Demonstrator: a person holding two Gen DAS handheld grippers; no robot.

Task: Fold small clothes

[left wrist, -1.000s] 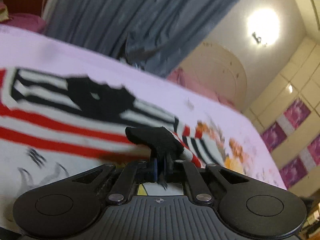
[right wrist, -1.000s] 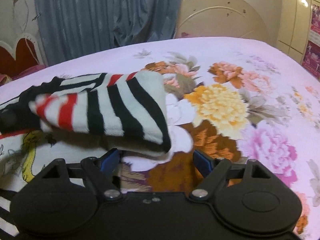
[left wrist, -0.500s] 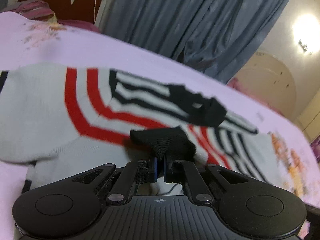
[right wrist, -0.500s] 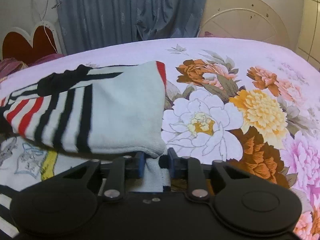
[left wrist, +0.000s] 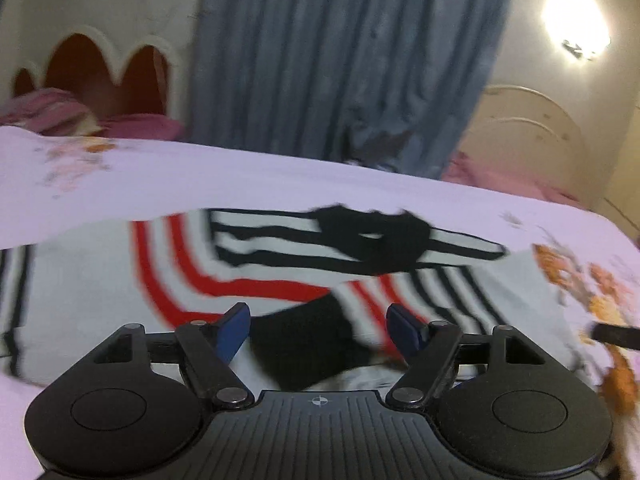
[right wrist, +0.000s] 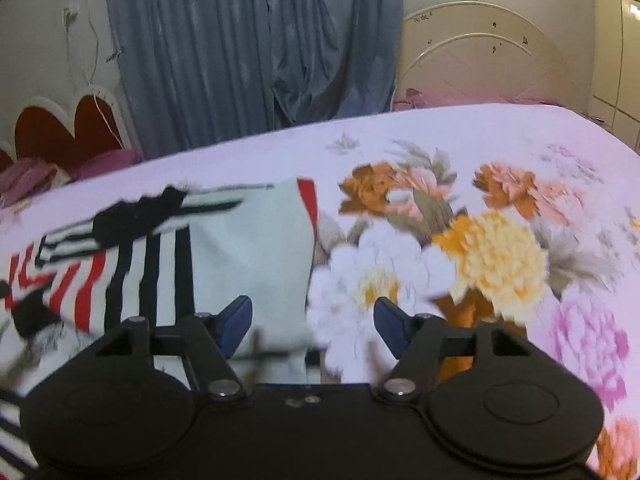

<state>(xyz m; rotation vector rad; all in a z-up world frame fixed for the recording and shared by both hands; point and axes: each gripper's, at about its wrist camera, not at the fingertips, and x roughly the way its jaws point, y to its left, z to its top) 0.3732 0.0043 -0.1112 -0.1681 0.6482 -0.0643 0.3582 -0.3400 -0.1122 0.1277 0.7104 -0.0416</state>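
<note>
I have both grippers low over the bed [right wrist: 460,136], which wears a pink sheet printed with big flowers. The striped sweater [left wrist: 120,280] lies spread across the sheet, pale with red and black bands; a black-and-white striped sleeve is folded across its far side, toward the curtain [left wrist: 340,60].

My left gripper [left wrist: 318,330] has its jaws opening, the blue pads standing apart. The black cuff [left wrist: 308,344] at the end of a striped sleeve sits between them, and I see neither pad pressing on it. In this view the sweater reaches from the left edge of the bed across to the orange flowers near the right edge.

My right gripper [right wrist: 312,326] is opening too, pads spread. Between them I see the near corner of the pale folded panel [right wrist: 256,248] and the white flower beside it; the cloth touches neither pad. That panel's right edge, with a red band at its far corner, runs alongside the flower print toward the middle of the bed. The picture is blurred near the fingers, so I cannot tell how the hem lies there.

A red scalloped headboard [right wrist: 64,132] stands at the far left end of the bed
</note>
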